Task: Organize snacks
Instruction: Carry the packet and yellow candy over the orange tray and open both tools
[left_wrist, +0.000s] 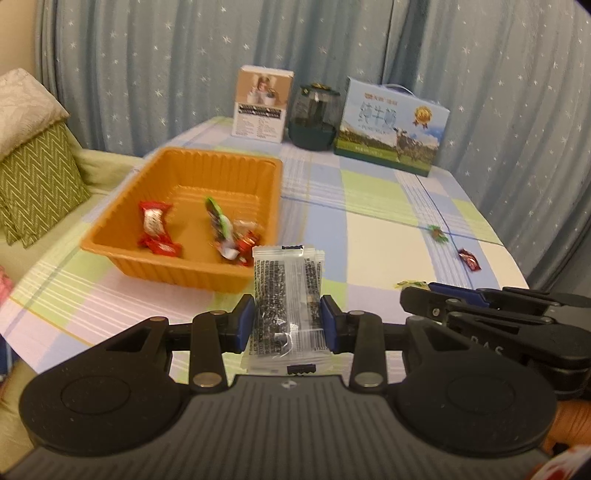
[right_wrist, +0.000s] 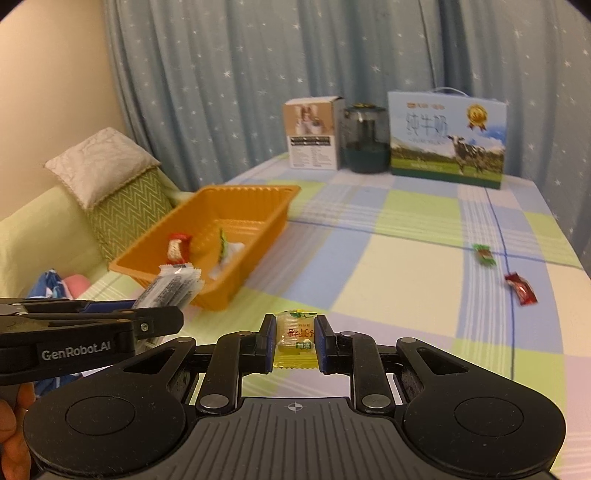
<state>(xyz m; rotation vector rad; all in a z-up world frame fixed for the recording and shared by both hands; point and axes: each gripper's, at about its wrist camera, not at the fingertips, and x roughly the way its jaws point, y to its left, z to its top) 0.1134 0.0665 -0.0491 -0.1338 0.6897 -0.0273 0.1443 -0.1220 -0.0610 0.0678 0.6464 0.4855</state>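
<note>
The orange tray (left_wrist: 184, 177) lies ahead of both sets of fingers and to their left, its long axis running away from them. The left gripper (left_wrist: 287, 321) is the nearer: its tips sit just short of the tray's near wall. It pinches a clear sachet (left_wrist: 286, 291) of dark grains, held upright across its narrow width. The right gripper (right_wrist: 294, 341) stands further right, pinching a small yellow candy (right_wrist: 295, 338) between nearly closed pads.

Judged next move: carry both loads forward-left over the rim.

The left view shows the tray contents, red and green wrapped candies. The right view shows more clearly the two loose candies, green (right_wrist: 484, 254) and red (right_wrist: 521, 288), ahead-right on the cloth.
</note>
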